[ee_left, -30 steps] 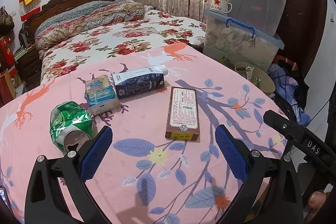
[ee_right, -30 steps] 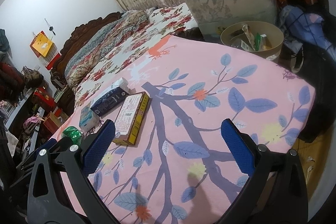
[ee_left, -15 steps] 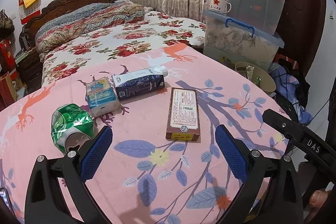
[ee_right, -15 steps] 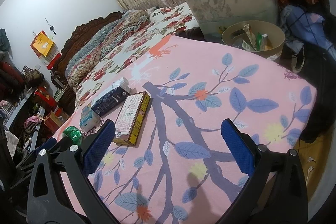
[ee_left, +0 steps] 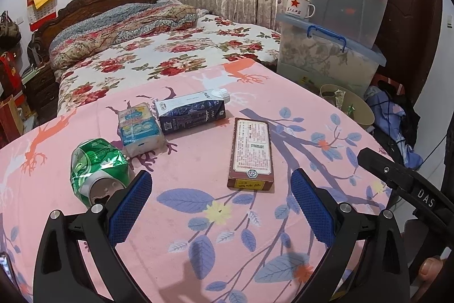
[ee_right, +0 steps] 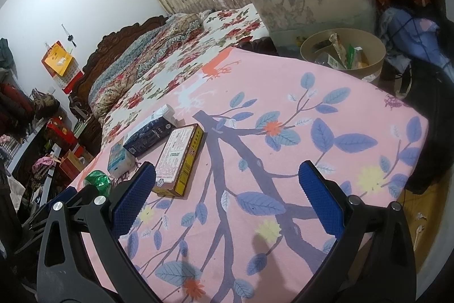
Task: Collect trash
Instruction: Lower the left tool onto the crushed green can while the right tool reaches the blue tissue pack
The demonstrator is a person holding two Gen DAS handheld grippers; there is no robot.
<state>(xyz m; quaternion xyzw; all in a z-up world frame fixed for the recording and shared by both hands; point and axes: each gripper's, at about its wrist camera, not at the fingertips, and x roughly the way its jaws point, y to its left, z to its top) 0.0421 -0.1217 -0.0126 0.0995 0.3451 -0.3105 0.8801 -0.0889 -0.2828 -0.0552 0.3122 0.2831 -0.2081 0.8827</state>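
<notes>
Barely anything had changed: both grippers, left (ee_left: 220, 203) and right (ee_right: 225, 193), still hung wide open and empty. The can (ee_left: 98, 168), tissues (ee_left: 140, 128), carton (ee_left: 193, 112) and box (ee_left: 252, 154) lay untouched on the cloth (ee_left: 198, 217), the bin (ee_right: 343, 54) waiting past its far edge; collecting hadn't started.

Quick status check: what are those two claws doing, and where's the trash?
Left gripper open, empty; right gripper open, empty. Can, tissue pack, carton, box untouched on table. Bin beyond table edge. Path clear.
</notes>
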